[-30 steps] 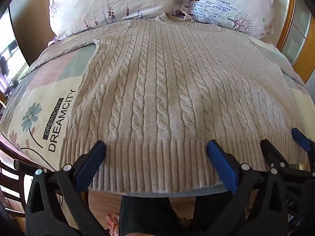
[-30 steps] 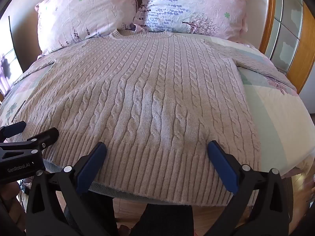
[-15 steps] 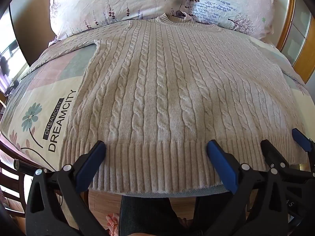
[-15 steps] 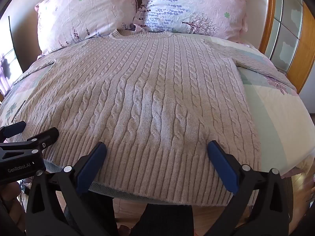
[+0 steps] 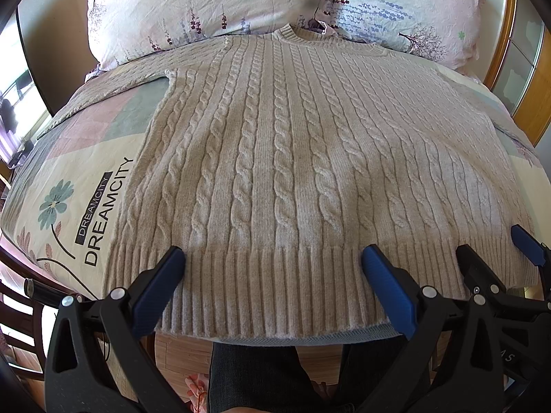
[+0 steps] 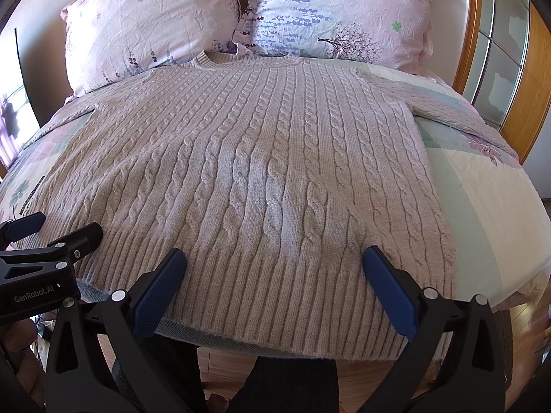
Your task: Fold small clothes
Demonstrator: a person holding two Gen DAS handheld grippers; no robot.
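Sweater [image 5: 286,158] left sleeve end cut off by left-view rim | right gripper [image 5: 496,258] partly cropped at the left view's right edge | bed [image 6: 482,213] underside hidden | window scene [image 5: 10,117] blurred, unreadable

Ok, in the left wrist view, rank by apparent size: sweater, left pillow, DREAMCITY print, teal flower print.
1. sweater
2. left pillow
3. DREAMCITY print and teal flower print: look alike, so unranked.
The sweater lies nearest the camera, which inflates it.
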